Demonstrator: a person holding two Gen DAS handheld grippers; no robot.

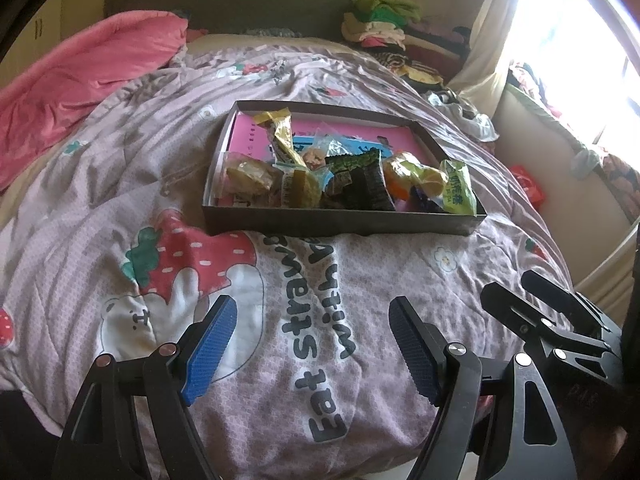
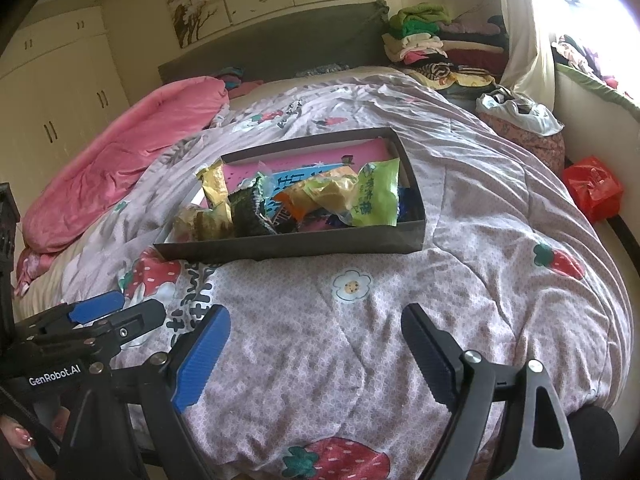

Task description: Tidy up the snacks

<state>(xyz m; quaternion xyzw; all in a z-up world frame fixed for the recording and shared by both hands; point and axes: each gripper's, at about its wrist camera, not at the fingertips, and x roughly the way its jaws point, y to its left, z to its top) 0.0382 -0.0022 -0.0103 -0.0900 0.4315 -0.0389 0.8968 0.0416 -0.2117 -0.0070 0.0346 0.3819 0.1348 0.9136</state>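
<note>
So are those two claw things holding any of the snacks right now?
No. The left gripper and right gripper are both open and empty above the quilt; the snacks lie in the box.

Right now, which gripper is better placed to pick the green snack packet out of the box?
Right gripper, probably. The green packet lies at the box's right end, on that gripper's side. The left gripper faces the box's other end. Both are open, empty and short of the box.

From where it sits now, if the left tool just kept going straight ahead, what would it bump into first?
Most likely the quilt itself: the open left tool tilts down at bare fabric, short of the snack box. Depth is hard to judge through this lens.
</note>
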